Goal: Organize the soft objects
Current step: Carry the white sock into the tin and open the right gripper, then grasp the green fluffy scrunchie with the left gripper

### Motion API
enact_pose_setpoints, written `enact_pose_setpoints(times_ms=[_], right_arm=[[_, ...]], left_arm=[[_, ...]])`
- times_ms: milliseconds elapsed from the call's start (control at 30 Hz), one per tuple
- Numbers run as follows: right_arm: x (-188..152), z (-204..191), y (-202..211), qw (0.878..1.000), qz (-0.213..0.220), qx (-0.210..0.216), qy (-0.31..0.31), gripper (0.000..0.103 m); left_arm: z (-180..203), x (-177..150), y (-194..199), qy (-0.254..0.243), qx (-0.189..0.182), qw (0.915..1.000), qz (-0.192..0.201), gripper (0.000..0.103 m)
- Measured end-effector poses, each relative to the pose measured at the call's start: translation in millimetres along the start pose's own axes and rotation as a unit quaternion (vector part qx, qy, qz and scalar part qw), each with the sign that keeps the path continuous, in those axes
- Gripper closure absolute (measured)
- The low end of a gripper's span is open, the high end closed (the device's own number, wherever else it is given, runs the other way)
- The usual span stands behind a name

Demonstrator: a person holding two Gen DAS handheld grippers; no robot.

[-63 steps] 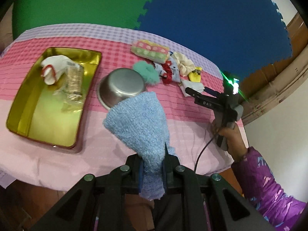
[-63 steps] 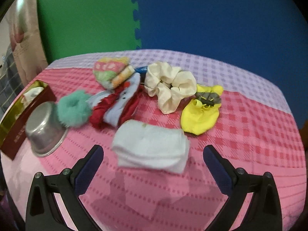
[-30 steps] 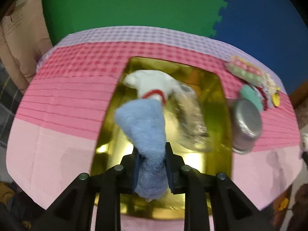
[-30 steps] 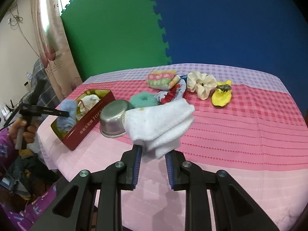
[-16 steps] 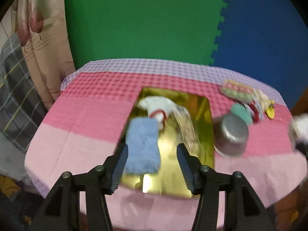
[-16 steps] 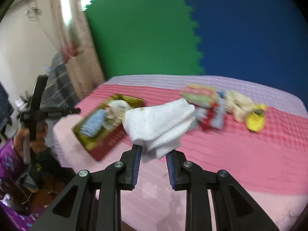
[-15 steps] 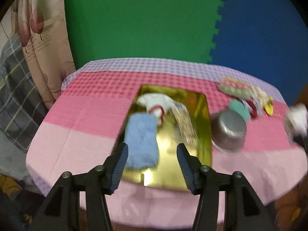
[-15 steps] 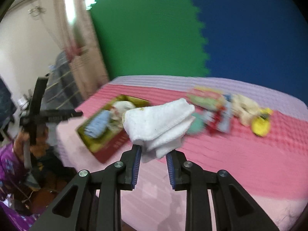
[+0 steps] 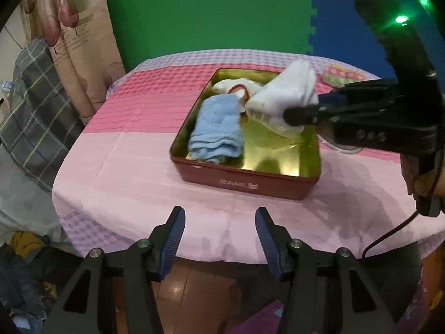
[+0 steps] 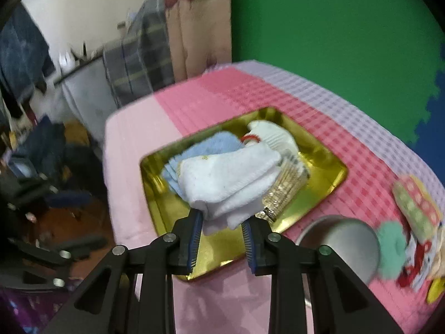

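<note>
Currently the folded white towel (image 10: pixel 228 178) is pinched at its near end by the right gripper (image 10: pixel 221 232), blue pads pressing it from both sides. It hangs over the gold-lined tin tray (image 10: pixel 155 194); long axis runs from the pads away and up-right in the right wrist view. In the left wrist view the same white towel (image 9: pixel 289 94) is over the tray's far right part, long axis slanting up-right.

One blue towel (image 9: pixel 218 128) lies flat in the tray (image 9: pixel 244 179) on its left side, long axis toward the far wall, loose layered edge nearest the camera. One white glove with red trim (image 9: pixel 236 85) sits at the tray's far end. One clear bundle (image 10: pixel 283 192), contents unclear, lies under the white towel.

Left gripper (image 9: pixel 219 238): jaws spread, nothing between them, over the near edge of the pink tablecloth (image 9: pixel 133 150).

Only the right wrist view shows the steel bowl (image 10: pixel 342 245) just right of the tray, one teal scrunchie (image 10: pixel 390 247) and a red-white cloth piece (image 10: pixel 414 267). Only the left wrist view shows the tray's red outer wall and the person's hand (image 9: pixel 422 183) on the right gripper (image 9: pixel 292 115) handle. One pastel patterned cloth (image 10: pixel 417 208) shows in both.
</note>
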State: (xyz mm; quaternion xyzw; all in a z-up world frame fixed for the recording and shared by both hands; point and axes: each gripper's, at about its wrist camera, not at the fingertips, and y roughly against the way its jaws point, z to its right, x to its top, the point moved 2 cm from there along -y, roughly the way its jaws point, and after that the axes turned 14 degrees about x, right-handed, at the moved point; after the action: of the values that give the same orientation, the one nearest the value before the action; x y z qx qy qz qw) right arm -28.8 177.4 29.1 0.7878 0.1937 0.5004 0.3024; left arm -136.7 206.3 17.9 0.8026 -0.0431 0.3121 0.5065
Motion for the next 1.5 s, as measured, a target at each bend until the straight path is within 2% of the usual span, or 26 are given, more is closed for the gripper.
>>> enact_pose_setpoints(times_ms=[233,567,600,633,700,733,867,1000,1133,1300,1367,1500], right_arm=[[-0.5,5.7,-32.4,0.998,-0.055,-0.027,0.026,0.075],[8.0,7.1,-50.5,0.996,-0.063,-0.044,0.033,0.064],[8.7,7.8,-49.5,0.997,-0.059,-0.041,0.028,0.058],[9.2,7.6,-48.3,0.998,-0.054,-0.037,0.025,0.046],[10.1,5.8,-41.2,0.999,-0.036,-0.029,0.023,0.029],[10.9,4.9,-37.1,0.999,-0.026,-0.031,0.024,0.023],[12.0,-1.2,-17.7,0.999,0.013,-0.033,0.023,0.021],[8.5,-8.2,11.5,0.997,0.071,-0.040,0.011,0.021],[-16.7,1.3,47.8,0.990,0.122,-0.063,-0.030,0.014],[-76.4,43.5,88.7,0.978,0.138,-0.107,-0.112,0.012],[-107.0,65.7,105.1,0.970,0.135,-0.137,-0.149,0.012],[-170.7,109.1,142.3,0.945,0.124,-0.210,-0.219,0.012]], left_arm=[[-5.5,-2.9,-9.6,0.002,0.005,0.9998,-0.019,0.049],[-7.3,-2.9,-12.1,0.005,0.007,0.9995,-0.029,0.049],[-7.7,-2.8,-13.0,0.004,0.008,0.9995,-0.030,0.049],[-7.6,-3.0,-13.4,0.004,0.008,0.9995,-0.031,0.049],[-7.4,-2.6,-14.9,0.004,0.008,0.9995,-0.031,0.049],[-7.3,-2.5,-15.4,0.004,0.009,0.9994,-0.032,0.049],[-5.8,-2.9,-17.1,0.002,0.010,0.9993,-0.037,0.049],[-4.5,-3.2,-16.5,-0.002,0.014,0.9993,-0.035,0.049],[-4.0,-3.1,-14.5,-0.003,0.017,0.9993,-0.032,0.049],[-2.4,-4.1,-14.0,-0.007,0.018,0.9993,-0.033,0.049],[-0.9,-4.8,-13.9,-0.010,0.018,0.9992,-0.034,0.049],[4.8,-5.6,-11.9,-0.018,0.019,0.9991,-0.034,0.049]])
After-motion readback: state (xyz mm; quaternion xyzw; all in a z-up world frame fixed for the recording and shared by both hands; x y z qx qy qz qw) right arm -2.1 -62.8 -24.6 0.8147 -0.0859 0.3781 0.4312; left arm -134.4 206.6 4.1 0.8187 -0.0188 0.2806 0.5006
